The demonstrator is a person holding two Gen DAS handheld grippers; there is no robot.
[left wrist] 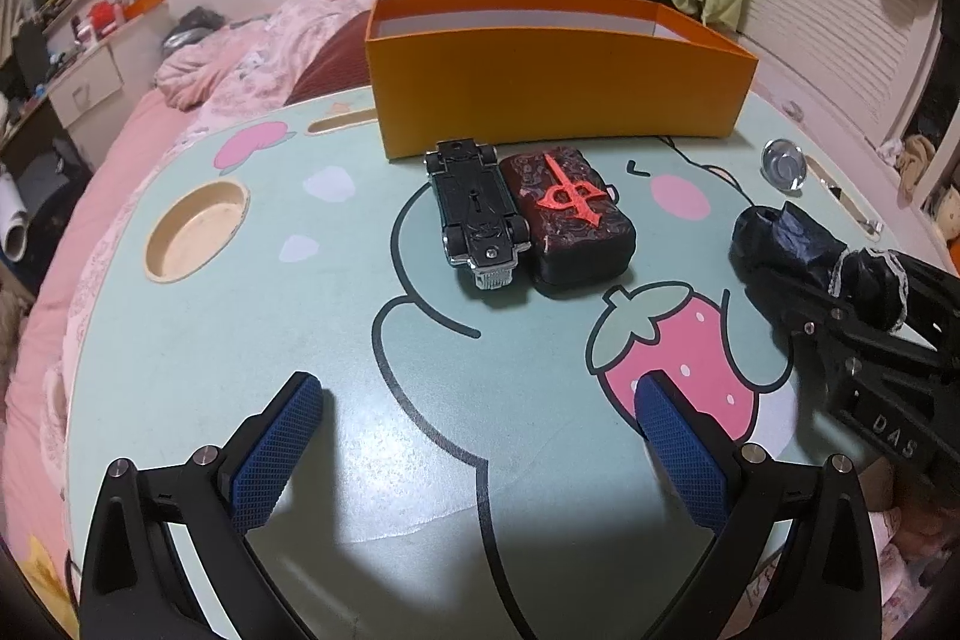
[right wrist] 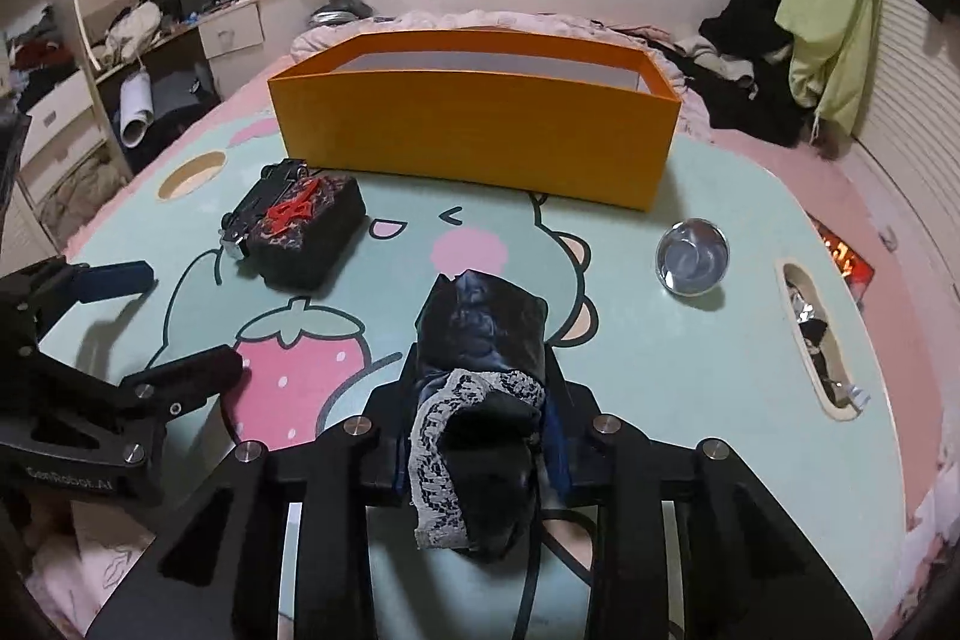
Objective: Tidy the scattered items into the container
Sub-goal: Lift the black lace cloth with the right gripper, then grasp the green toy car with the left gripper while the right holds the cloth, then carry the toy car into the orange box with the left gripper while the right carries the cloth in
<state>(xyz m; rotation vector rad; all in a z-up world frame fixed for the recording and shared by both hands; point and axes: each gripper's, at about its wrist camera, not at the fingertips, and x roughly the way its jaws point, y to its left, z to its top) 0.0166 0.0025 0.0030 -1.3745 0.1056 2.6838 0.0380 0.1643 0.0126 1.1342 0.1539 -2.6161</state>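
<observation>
A: The right gripper (right wrist: pixel 480 382) clamped a black lace-trimmed cloth bundle (right wrist: pixel 480 340) above the table (right wrist: pixel 690 370); the left gripper (left wrist: pixel 474 436) stood open, empty.

B: The orange box (right wrist: pixel 474 142) sat behind (toy car (left wrist: pixel 477 214) touching the black case (left wrist: pixel 570 214)).

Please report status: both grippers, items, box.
Left gripper open, empty. Right gripper shut on black lace cloth. Toy car, black tile, glass ball outside orange box.

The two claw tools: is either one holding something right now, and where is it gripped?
The right gripper pinches a black lace-trimmed cloth bundle around its middle; both ends stick out. The left gripper is open and empty.
</observation>
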